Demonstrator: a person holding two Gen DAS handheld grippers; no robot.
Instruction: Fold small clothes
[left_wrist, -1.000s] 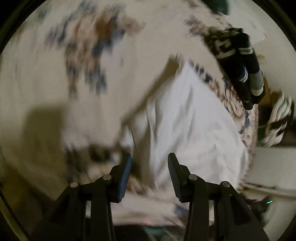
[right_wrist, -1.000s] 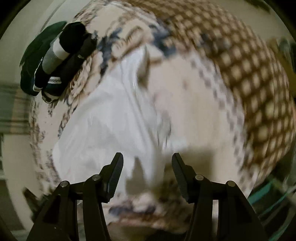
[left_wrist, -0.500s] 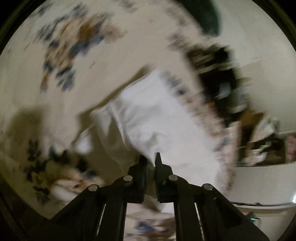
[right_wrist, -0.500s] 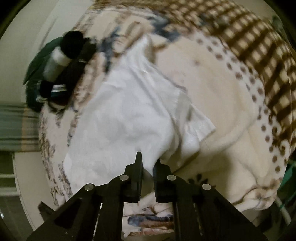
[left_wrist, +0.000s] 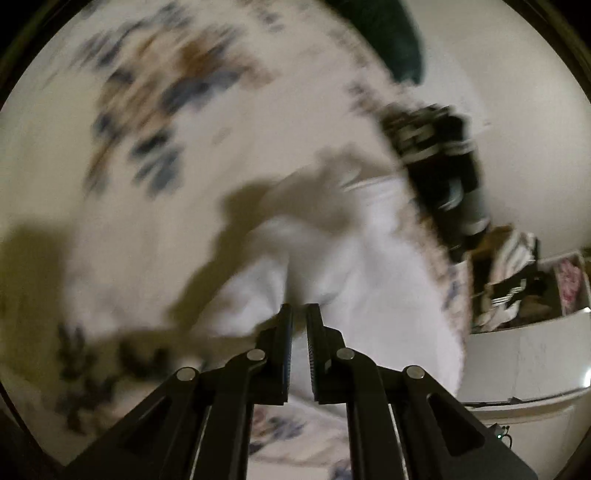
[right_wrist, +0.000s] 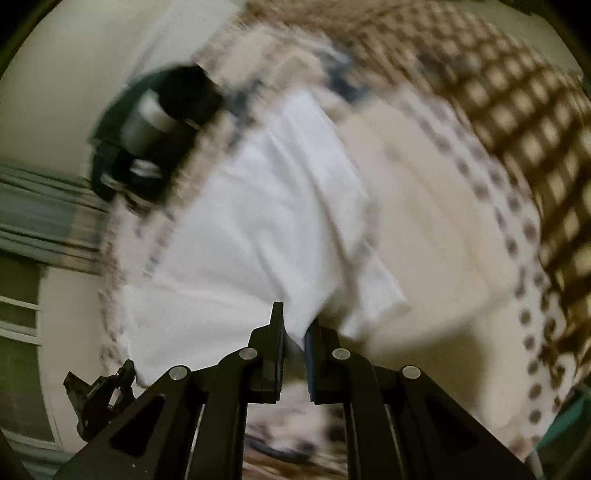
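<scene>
The jaws of the left gripper (left_wrist: 298, 314) stand almost together, with only a thin slot between the ribbed black pads, and a fold of the white cotton garment (left_wrist: 373, 280) runs down into that slot, so the pads are pinched on the cloth. The jaws of the right gripper (right_wrist: 295, 325) are also nearly closed but are easing apart a little; a bunched edge of the same white cotton garment (right_wrist: 258, 229) is caught between them and the pads press on it. The garment lies spread on a cream fleece blanket printed with blue and brown flowers (left_wrist: 155, 122), which in the right wrist view shows a brown checked border with a row of brown dots (right_wrist: 517, 122). The cloth is creased lengthwise, and one short sleeve (right_wrist: 373, 295) lies out flat just beside the right gripper's tips. At the far end of the garment, touching or just beside its edge, rests a bundle of rolled black socks with white and grey bands (left_wrist: 447, 173), partly over a dark green cloth (left_wrist: 395, 40). Both views are smeared by motion blur, so fine details of the print and of the sock bundle cannot be made out.
</scene>
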